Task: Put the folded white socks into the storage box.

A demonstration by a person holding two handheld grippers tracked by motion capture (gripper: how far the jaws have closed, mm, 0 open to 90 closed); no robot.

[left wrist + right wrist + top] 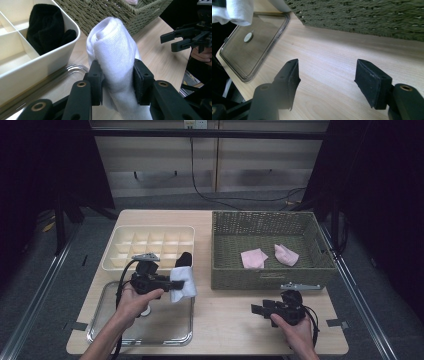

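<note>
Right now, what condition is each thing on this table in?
White sock: rolled, clamped in the left claw, held above the table.
Right claw: open, holding nothing, over bare tabletop.
Black sock: rolled, tucked in a corner cell of the divider tray.
Wicker basket: holds two folded pink socks.
Clear lid: lying flat on the table.

In the left gripper view, the rolled white sock (pixel 113 60) runs off the bottom edge at 6 o'clock, its lower end unseen. The black sock (pixel 46 27) in the divided tray (pixel 37 67) sits half behind a partition wall.
</note>
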